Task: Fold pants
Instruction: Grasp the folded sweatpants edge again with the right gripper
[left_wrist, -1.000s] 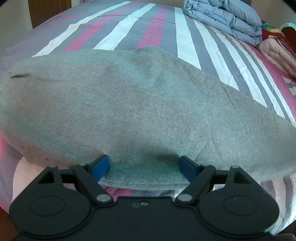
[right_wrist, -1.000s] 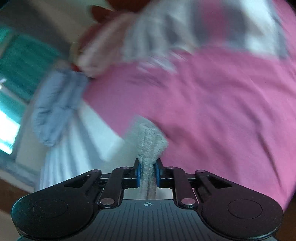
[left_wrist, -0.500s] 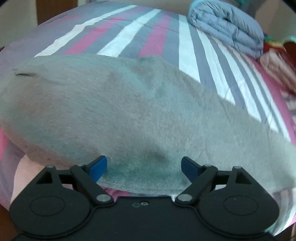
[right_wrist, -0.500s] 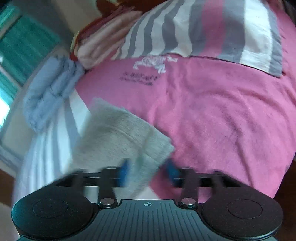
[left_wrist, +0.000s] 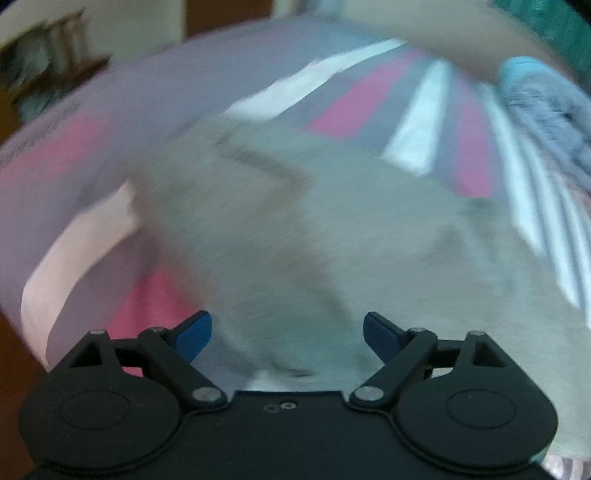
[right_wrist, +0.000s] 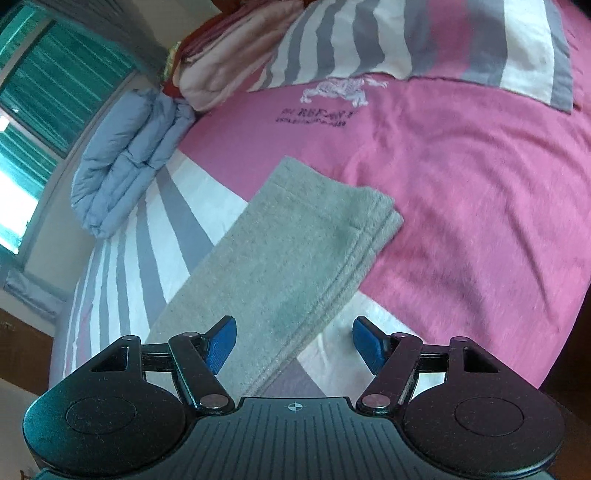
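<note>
Grey fleece pants (left_wrist: 314, 240) lie across the striped bed and fill most of the blurred left wrist view. My left gripper (left_wrist: 288, 336) hovers over their near edge, blue pads wide apart and gripping nothing. In the right wrist view the pants' stacked leg ends (right_wrist: 295, 251) rest flat where the striped sheet meets the pink one. My right gripper (right_wrist: 295, 343) stands open just above that cloth. Its pads sit on either side of the fabric without pressing it.
A folded blue-grey duvet (right_wrist: 125, 158) lies by the window, with a pile of pink blankets (right_wrist: 229, 74) beside it. A pink sheet (right_wrist: 461, 184) with a printed logo and a striped pillow (right_wrist: 443, 37) cover the far side. The duvet (left_wrist: 546, 122) shows at upper right.
My right gripper has opened and let go of the pant leg end, which now lies flat on the bed. My left gripper has swept leftwards over the pants, still open.
</note>
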